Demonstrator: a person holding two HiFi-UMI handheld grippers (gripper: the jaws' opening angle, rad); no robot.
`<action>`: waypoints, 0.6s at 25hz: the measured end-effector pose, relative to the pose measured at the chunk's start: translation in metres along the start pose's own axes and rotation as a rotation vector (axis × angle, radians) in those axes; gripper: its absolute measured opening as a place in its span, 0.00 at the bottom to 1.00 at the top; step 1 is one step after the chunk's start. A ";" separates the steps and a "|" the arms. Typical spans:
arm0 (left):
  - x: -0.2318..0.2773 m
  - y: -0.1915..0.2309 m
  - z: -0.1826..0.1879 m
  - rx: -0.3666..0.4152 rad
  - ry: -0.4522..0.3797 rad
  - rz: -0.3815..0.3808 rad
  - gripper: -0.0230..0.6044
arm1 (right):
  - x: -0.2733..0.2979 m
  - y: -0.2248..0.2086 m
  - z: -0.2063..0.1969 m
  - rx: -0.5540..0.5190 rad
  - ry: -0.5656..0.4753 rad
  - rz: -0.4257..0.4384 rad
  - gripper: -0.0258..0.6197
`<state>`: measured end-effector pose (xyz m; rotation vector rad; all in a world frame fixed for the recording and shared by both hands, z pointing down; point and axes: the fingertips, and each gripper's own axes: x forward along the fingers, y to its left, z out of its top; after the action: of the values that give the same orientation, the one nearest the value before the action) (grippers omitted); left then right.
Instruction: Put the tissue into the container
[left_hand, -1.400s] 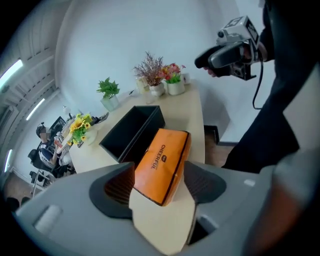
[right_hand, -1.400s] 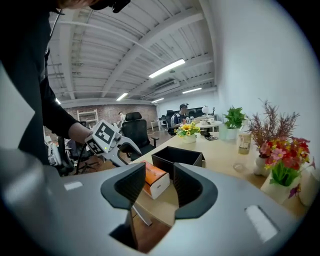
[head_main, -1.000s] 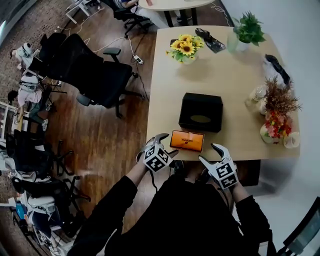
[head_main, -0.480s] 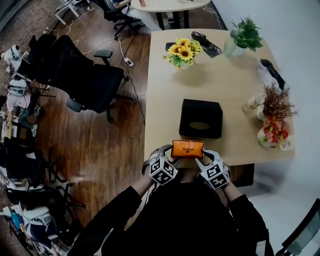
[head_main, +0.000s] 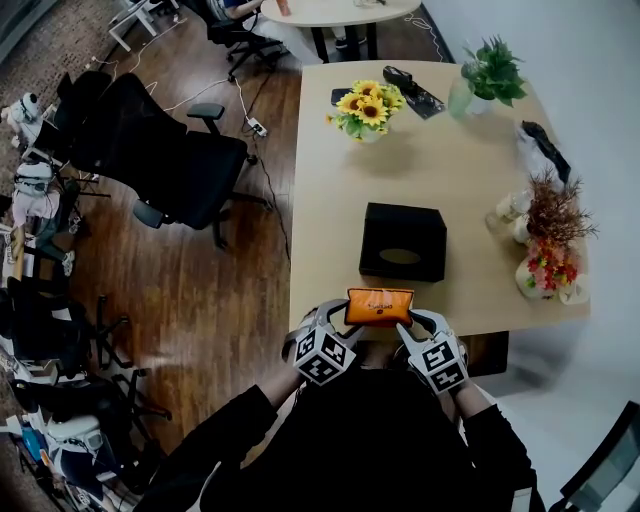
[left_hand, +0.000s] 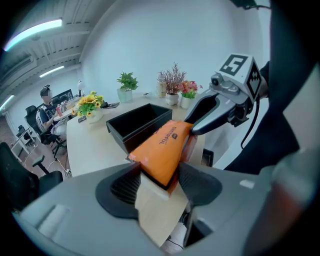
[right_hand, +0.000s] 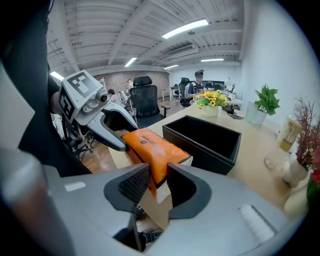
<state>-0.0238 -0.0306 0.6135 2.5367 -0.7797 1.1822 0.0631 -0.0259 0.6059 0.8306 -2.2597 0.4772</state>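
The orange tissue pack (head_main: 379, 306) is at the table's near edge, held by its two ends. My left gripper (head_main: 340, 312) has its jaws closing on the pack's left end (left_hand: 162, 150), and the pads touch both faces. My right gripper (head_main: 412, 320) closes the same way on the right end (right_hand: 152, 150). The black open-top container (head_main: 372, 240) stands just beyond the pack, toward the table's middle. It looks empty in the left gripper view (left_hand: 137, 125) and the right gripper view (right_hand: 210, 145).
A sunflower vase (head_main: 367, 105) and a flat black item (head_main: 408, 88) sit at the far end of the table (head_main: 330, 200), with a green plant (head_main: 487, 70) at the far right corner. Dried-flower vases (head_main: 550, 240) line the right edge. A black office chair (head_main: 170, 150) stands on the floor to the left.
Both grippers came in from either side of the pack onto its ends, and their wide-open jaws narrowed around it. The pack now sits slightly nearer the table edge.
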 end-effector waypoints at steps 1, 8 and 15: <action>-0.004 -0.001 0.003 -0.002 -0.007 -0.004 0.39 | -0.004 0.001 0.002 0.003 -0.006 -0.001 0.21; -0.030 -0.005 0.043 0.008 -0.095 -0.013 0.39 | -0.041 -0.008 0.027 0.016 -0.082 -0.021 0.20; -0.059 0.003 0.088 0.063 -0.186 0.008 0.38 | -0.073 -0.021 0.062 0.018 -0.174 -0.058 0.20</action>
<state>-0.0007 -0.0489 0.5115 2.7275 -0.8056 0.9977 0.0899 -0.0433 0.5133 0.9778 -2.3846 0.4128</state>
